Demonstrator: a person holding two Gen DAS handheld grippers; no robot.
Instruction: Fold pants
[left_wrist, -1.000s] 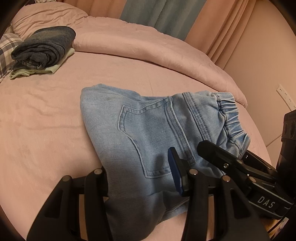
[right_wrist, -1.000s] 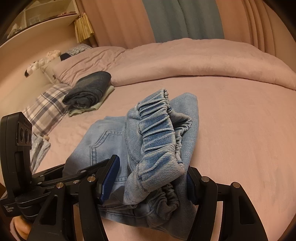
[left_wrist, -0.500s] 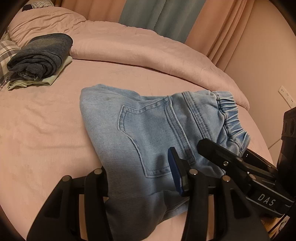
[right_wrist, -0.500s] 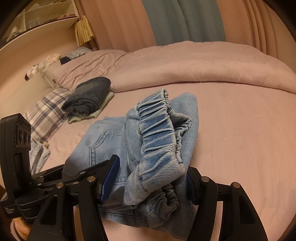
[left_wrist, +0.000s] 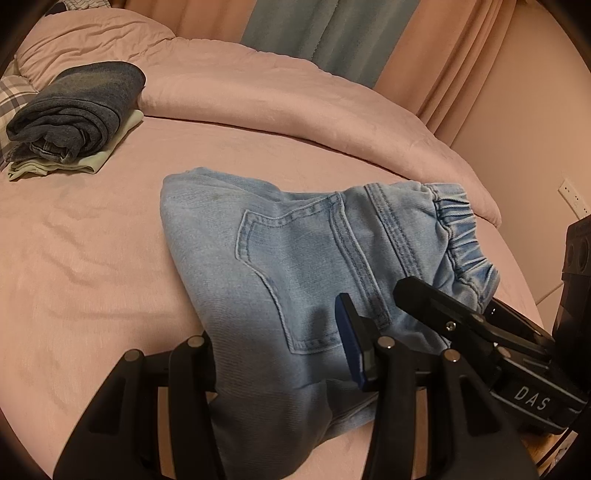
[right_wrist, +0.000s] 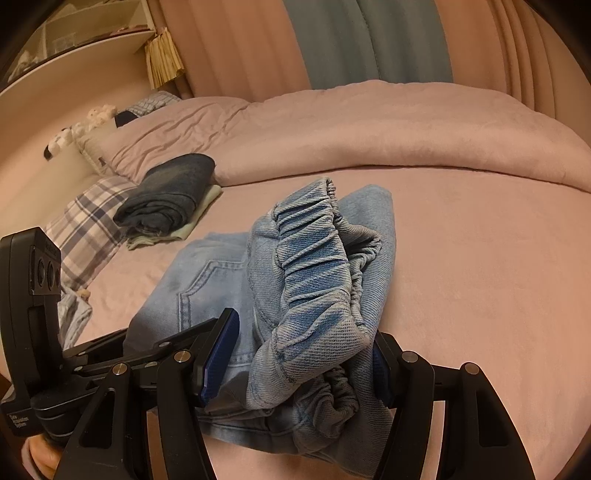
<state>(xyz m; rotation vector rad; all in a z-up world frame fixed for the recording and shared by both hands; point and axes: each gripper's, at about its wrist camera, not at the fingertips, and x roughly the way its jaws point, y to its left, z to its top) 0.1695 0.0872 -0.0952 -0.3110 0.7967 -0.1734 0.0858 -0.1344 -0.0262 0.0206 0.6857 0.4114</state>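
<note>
Both grippers have denim between their fingers: the left gripper (left_wrist: 284, 354) grips the folded side of the pants (left_wrist: 295, 266), and the right gripper (right_wrist: 301, 362) clamps the bunched elastic waistband (right_wrist: 314, 266), fingers narrowed on the cloth. Since a second ago, barely any change; the grips hold, and the left view has tilted so the dark stack (left_wrist: 74, 114) sits lower. Ahead of the fingers, the pale blue pants lie folded on the pink bed (left_wrist: 92, 258), back pocket (left_wrist: 295, 280) up, waistband lifted at the right gripper.
</note>
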